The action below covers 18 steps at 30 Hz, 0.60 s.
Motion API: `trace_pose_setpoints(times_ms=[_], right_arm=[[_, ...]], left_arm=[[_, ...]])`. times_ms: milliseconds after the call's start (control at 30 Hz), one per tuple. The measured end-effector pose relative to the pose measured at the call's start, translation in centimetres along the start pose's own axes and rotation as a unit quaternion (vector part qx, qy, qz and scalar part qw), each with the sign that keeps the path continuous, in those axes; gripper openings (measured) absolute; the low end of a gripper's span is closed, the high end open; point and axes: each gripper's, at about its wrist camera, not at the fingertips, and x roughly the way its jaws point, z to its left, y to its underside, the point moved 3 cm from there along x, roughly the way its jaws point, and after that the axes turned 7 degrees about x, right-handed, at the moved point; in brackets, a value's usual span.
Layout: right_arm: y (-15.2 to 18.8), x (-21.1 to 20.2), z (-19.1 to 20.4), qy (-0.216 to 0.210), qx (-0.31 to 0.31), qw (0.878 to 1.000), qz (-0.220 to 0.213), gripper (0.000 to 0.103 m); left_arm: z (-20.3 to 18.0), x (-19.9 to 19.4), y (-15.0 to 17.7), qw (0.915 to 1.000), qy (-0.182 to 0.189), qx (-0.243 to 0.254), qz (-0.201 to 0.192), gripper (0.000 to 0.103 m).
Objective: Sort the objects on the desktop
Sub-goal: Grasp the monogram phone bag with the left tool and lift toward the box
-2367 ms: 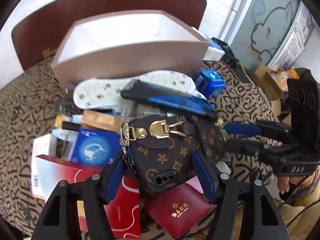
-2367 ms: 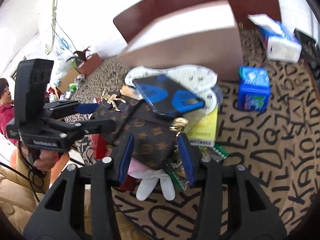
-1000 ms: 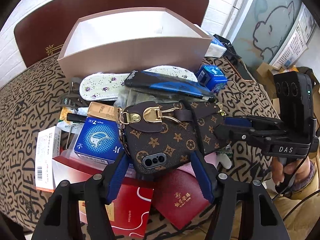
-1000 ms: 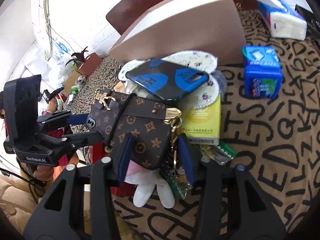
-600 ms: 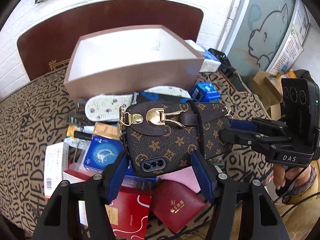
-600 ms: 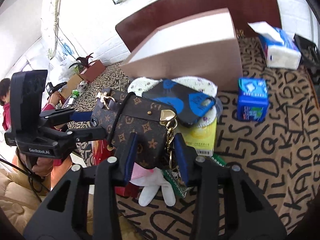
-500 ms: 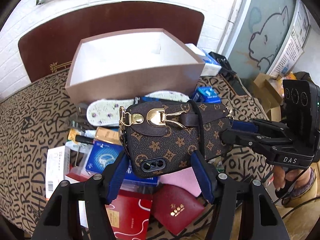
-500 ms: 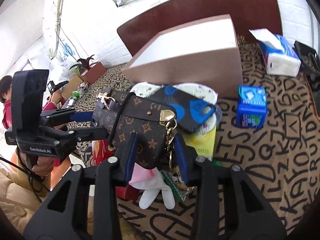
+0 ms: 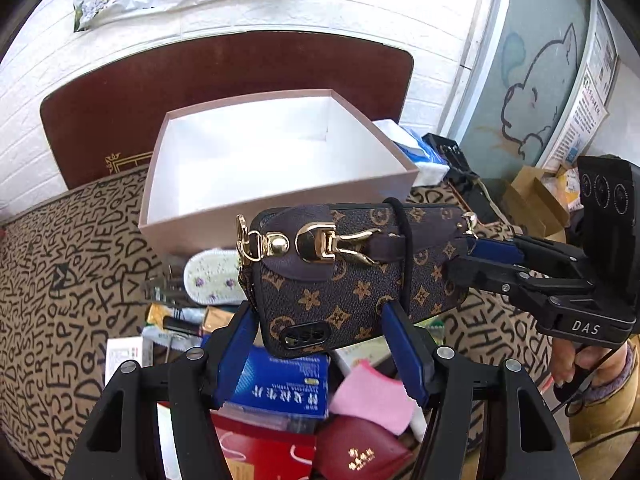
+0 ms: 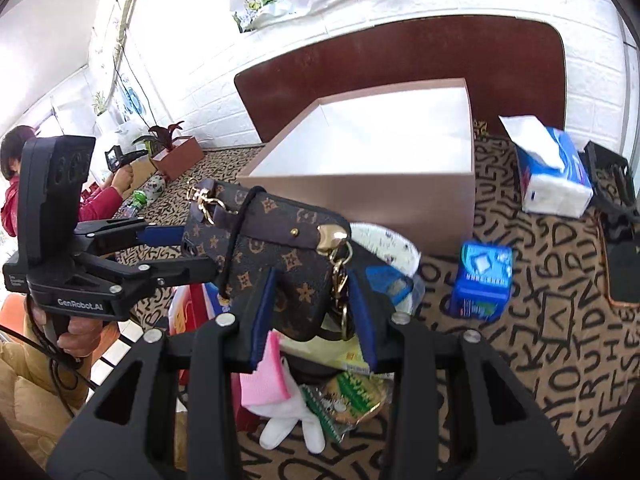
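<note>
A brown monogram pouch (image 9: pixel 352 280) with gold clasps hangs in the air above the pile, level with the near wall of the open pink box (image 9: pixel 280 200). My left gripper (image 9: pixel 320 344) is shut on its lower end, blue pads on both sides. My right gripper (image 9: pixel 472 260) is shut on the pouch's right end. In the right wrist view the pouch (image 10: pixel 272 240) sits between the pads of my right gripper (image 10: pixel 314 312), while my left gripper (image 10: pixel 180 252) pinches its far left end. The box (image 10: pixel 360 196) stands behind it, white inside, with nothing in it.
Under the pouch lie a blue carton (image 9: pixel 280 384), a pink cloth (image 9: pixel 372 396), red booklets (image 9: pixel 356 456) and a flowered insole (image 9: pixel 212 280). A blue tissue pack (image 10: pixel 482 280), a tissue box (image 10: pixel 552 176) and a black phone (image 10: pixel 624 272) lie right. A person (image 10: pixel 16 184) sits far left.
Both grippers have lifted the pouch up off the pile, and it now hangs in front of the box wall. The views have tipped upward, showing the box's white inside.
</note>
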Motion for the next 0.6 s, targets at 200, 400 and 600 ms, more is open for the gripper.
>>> trace_pose_setpoints(times_ms=[200,400,600], right_arm=[[-1.4,0.6,0.4,0.006,-0.016,1.000,-0.008,0.040],[-2.2,1.2,0.7,0.016,-0.025,0.999,-0.016,0.040],[-3.3,1.2,0.5,0.019,-0.029,0.999,-0.025,0.040]], left_arm=[[0.8,0.5,-1.0,0.9999,-0.004,-0.006,-0.008,0.065],[1.5,0.8,-1.7,0.9997,-0.005,-0.022,-0.013,0.065],[1.7,1.0,-2.4,0.9996,-0.006,-0.022,-0.015,0.065]])
